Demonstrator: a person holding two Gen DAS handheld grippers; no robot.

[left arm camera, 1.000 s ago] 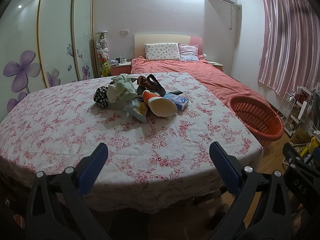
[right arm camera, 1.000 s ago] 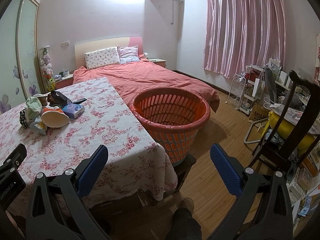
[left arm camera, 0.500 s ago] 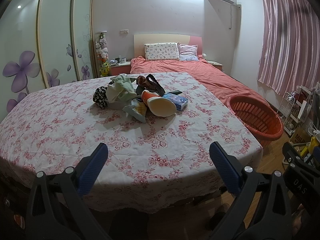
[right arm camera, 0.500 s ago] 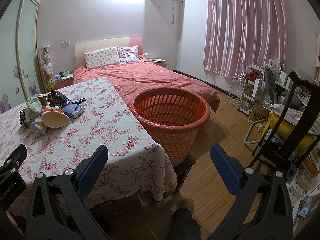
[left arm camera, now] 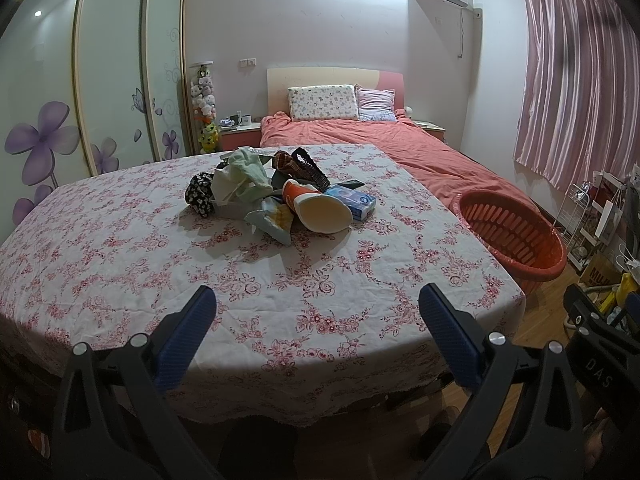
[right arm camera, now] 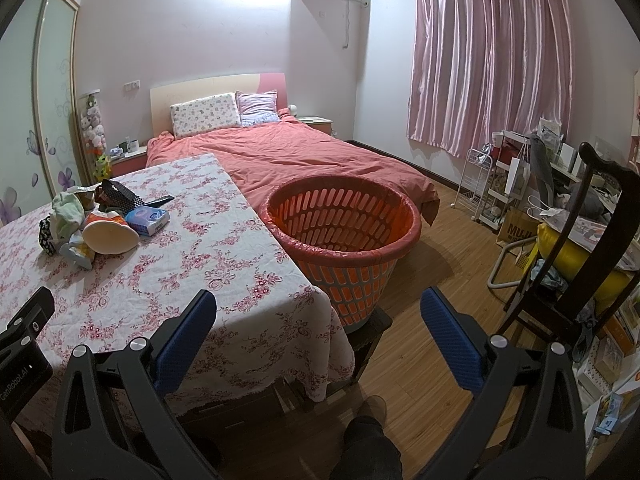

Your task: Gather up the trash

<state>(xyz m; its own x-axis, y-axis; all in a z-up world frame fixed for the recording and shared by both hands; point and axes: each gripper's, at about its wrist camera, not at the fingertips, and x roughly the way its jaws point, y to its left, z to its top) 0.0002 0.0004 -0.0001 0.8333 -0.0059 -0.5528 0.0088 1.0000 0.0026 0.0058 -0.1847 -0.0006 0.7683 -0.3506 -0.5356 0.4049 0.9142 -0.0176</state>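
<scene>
A pile of trash (left arm camera: 276,196) lies on the floral tablecloth (left arm camera: 160,264): an orange and cream paper cup (left arm camera: 316,208), a blue tissue pack (left arm camera: 354,202), a pale green cloth (left arm camera: 244,178), crumpled wrappers (left arm camera: 272,220) and a dark patterned piece (left arm camera: 200,198). The same pile (right arm camera: 96,220) shows at the left of the right wrist view. An orange slotted basket (right arm camera: 344,232) with a pink liner stands beside the table's right edge, also seen as the basket (left arm camera: 508,236). My left gripper (left arm camera: 316,316) hangs open over the table's near edge, far short of the pile. My right gripper (right arm camera: 318,316) is open, level with the table corner and the basket.
A bed with a coral cover (right arm camera: 304,152) stands behind table and basket. A wardrobe with flower doors (left arm camera: 80,92) lines the left wall. A dark wooden chair (right arm camera: 592,248), a white wire rack (right arm camera: 480,184) and bags crowd the right. Wooden floor (right arm camera: 440,264) lies between. A person's foot (right arm camera: 372,412) shows below.
</scene>
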